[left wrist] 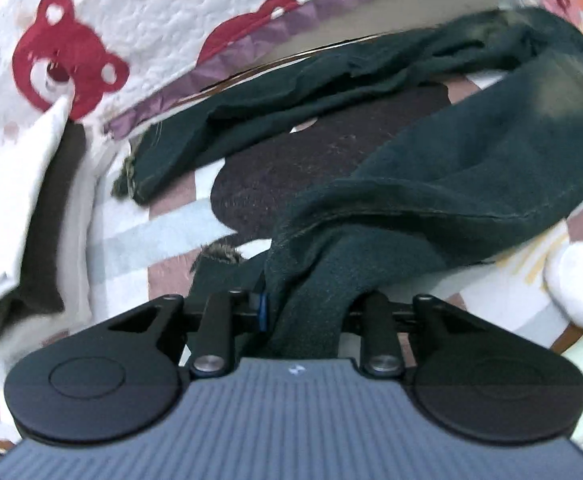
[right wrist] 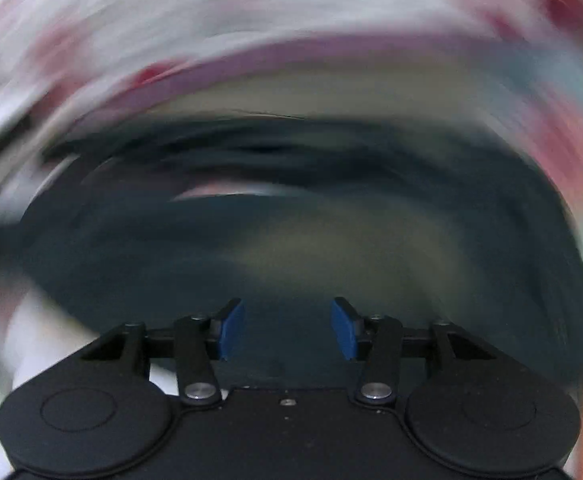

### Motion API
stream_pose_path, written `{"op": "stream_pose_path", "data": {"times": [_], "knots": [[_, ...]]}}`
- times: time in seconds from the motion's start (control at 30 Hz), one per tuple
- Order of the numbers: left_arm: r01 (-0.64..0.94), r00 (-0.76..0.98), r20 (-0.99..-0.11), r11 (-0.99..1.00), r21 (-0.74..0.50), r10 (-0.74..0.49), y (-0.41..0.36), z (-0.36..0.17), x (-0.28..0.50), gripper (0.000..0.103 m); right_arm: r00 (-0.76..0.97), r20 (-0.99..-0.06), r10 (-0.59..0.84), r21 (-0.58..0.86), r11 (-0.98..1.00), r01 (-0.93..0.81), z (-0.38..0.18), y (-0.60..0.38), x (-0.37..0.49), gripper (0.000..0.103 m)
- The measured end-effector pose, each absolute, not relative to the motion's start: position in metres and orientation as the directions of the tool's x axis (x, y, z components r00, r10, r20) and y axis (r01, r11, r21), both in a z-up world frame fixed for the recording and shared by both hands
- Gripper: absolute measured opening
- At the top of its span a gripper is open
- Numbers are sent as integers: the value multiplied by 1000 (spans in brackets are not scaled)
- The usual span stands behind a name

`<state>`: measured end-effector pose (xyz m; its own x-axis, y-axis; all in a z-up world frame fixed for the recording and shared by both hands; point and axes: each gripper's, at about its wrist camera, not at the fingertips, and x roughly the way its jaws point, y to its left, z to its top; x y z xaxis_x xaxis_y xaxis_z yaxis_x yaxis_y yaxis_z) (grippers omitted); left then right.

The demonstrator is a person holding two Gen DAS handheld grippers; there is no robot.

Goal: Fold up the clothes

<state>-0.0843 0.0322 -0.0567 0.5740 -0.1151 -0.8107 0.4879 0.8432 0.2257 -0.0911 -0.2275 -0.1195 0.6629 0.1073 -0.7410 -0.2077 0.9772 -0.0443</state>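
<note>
Dark green trousers (left wrist: pixel 451 168) lie spread on a bed, one leg running to the far left and the other coming toward the camera. That near leg is bunched between the fingers of my left gripper (left wrist: pixel 315 304), which is shut on the cloth; one blue pad (left wrist: pixel 263 308) shows beside it. The right wrist view is heavily smeared. There my right gripper (right wrist: pixel 287 328) stands open, its blue pads (right wrist: pixel 231 330) well apart, just above the same dark green fabric (right wrist: pixel 291 240), with nothing pinched between them.
A white quilt with red bear prints (left wrist: pixel 71 60) and a purple border (left wrist: pixel 251 52) lies behind the trousers. A white-and-dark folded piece (left wrist: pixel 31 200) sits at the left. The bed cover (left wrist: pixel 151 232) is striped, with a dark brown patch (left wrist: pixel 311 160). A white lump (left wrist: pixel 579 280) is at the right.
</note>
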Motion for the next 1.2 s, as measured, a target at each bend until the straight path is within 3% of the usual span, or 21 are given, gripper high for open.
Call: {"op": "stream_pose_path", "data": {"times": [0.13,0.23,0.37,0.43,0.53,0.6,0.67,0.7,0.77,0.9,0.97,1.07,1.2], "knots": [[415,605,-787,891,184,-119,40,-47,-68,24,546,-738,398,85,857,-509,-112,-168,-37,56],[329,622,-771,939,100,-136,50,-38,-51,28,491,-768,412,-74,704,-706,-120,-106,-25,57],[196,618,-774,980,-24,-143,59,-41,-38,28,407,-767,495,104,723,-683,-144,-80,1,60],[181,609,-782,983,-23,-131,55,-46,-45,28,430,-762,484,102,746,-658,-153,-75,7,66],[207,594,-795,978,4,-122,51,-47,-58,28,462,-757,462,88,773,-628,-164,-68,16,66],[218,557,-812,974,-59,-173,59,-44,-61,32,453,-759,468,102,773,-626,-170,-69,28,66],[196,504,-822,962,-190,-265,70,-43,-65,39,437,-760,482,111,758,-642,-175,-69,36,46],[168,485,-820,953,-253,-304,75,-44,-69,42,421,-760,496,111,737,-667,-177,-69,37,22],[106,476,-808,934,-340,-348,83,-44,-79,45,459,-734,501,99,746,-658,-169,-75,34,10],[31,504,-773,903,-429,-385,96,-32,-98,56,561,-669,488,95,804,-587,-147,-93,24,8],[9,515,-763,892,-451,-391,101,-27,-103,64,614,-666,424,26,835,-549,-143,-97,9,8],[-56,517,-770,884,-465,-373,111,-26,-100,66,638,-708,304,-130,831,-541,-152,-94,-16,6],[-119,491,-802,886,-447,-339,121,-35,-88,73,626,-747,222,-144,866,-479,-166,-112,-24,5]]}}
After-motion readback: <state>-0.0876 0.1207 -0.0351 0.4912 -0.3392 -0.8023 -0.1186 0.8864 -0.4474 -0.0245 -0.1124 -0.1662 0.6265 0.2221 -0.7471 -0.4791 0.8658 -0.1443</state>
